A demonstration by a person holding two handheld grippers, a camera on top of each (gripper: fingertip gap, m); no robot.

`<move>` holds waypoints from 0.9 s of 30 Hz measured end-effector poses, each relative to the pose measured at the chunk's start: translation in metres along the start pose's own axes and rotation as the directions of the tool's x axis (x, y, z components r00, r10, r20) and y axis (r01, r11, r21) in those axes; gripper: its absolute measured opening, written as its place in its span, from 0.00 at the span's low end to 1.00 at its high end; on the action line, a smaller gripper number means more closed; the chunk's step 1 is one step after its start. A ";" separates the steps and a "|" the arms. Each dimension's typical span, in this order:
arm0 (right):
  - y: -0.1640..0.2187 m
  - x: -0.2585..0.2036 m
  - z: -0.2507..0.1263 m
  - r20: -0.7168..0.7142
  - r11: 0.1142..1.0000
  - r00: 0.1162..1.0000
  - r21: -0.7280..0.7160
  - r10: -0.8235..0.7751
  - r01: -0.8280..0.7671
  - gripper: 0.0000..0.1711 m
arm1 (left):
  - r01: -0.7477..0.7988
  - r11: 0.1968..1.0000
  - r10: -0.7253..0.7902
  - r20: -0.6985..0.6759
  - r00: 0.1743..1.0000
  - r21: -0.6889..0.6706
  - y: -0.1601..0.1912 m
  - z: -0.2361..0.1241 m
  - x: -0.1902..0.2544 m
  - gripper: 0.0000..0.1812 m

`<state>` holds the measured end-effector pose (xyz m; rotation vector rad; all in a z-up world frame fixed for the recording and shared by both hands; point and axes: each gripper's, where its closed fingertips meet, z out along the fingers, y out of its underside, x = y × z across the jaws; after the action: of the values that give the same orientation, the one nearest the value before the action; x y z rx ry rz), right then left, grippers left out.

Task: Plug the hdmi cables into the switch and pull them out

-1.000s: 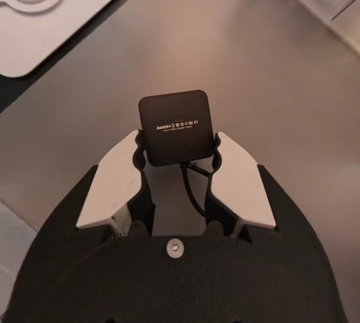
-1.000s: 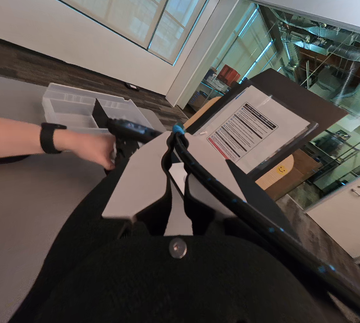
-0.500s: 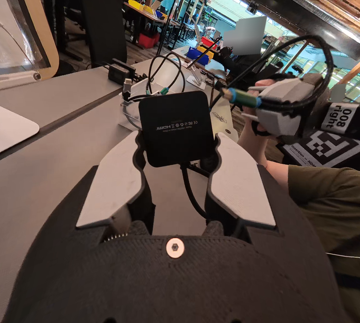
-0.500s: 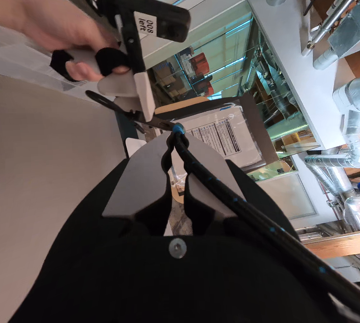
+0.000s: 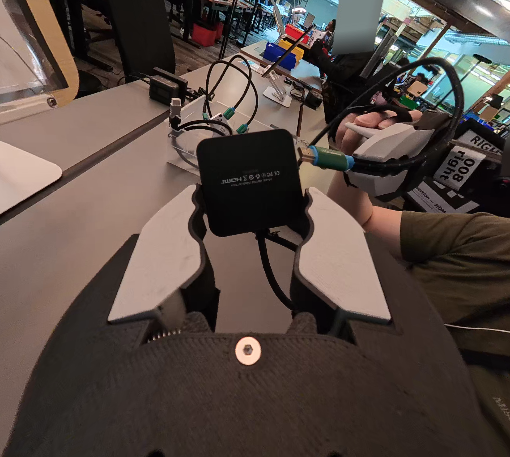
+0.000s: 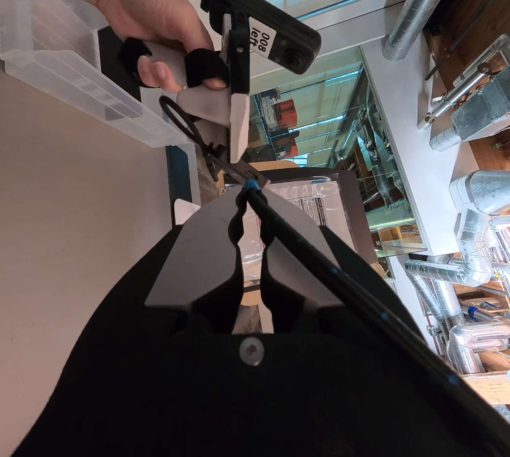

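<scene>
- While I hold both tools up off the grey table, my left gripper is spread wide and clamped on the two side edges of the black switch, which lies flat between my fingers with its labelled face towards the camera.
- From its near edge a thin black lead droops back between my fingers towards the palm.
- Out to the right of my left fingertips, my right gripper is nearly closed, pinching the braided hdmi cable just behind its green plug; the cable loops up and over that hand.
- In the right wrist view the same cable runs out past my fingertips, and the switch shows edge-on just beyond them.
- The plug's long axis points leftwards at the switch's right edge, level with its upper corner; the metal tip stands just beside that edge, and I judge it not yet in.
- I cannot see a port in the left wrist view; in the right wrist view a slot seems to sit straight ahead of the plug.
- The coming move, I judge, is a short push along the plug's own axis by my right hand, the left bracing.
- Further cables with green ends wait in a clear tray beyond the switch.
</scene>
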<state>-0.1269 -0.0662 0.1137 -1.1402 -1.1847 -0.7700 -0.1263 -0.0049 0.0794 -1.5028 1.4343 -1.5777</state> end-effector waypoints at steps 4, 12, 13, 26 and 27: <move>0.001 -0.003 0.001 0.029 0.999 0.999 0.010 0.034 -0.034 0.04 | 0.046 0.998 -0.045 0.034 0.998 -0.030 0.007 -0.004 -0.011 0.38; 0.019 -0.004 -0.003 0.128 0.989 0.982 0.032 0.141 -0.146 0.04 | 0.181 0.915 -0.054 0.337 0.940 -0.360 0.093 0.027 -0.085 0.38; 0.020 -0.002 -0.006 0.132 0.988 0.981 0.041 0.141 -0.148 0.04 | 0.187 0.892 -0.029 0.360 0.933 -0.411 0.107 0.032 -0.092 0.38; 0.021 0.005 -0.028 0.152 0.986 0.984 0.128 0.090 -0.110 0.04 | 0.103 0.596 0.393 0.401 0.828 -0.797 0.197 0.030 -0.150 0.38; 0.020 0.006 -0.029 0.149 0.986 0.985 0.131 0.088 -0.108 0.04 | 0.110 0.600 0.381 0.404 0.832 -0.792 0.198 0.031 -0.149 0.38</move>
<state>-0.0980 -0.0877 0.1142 -1.1431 -1.2712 -0.5294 -0.1167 0.0598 -0.1617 -2.0090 1.9235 -0.2448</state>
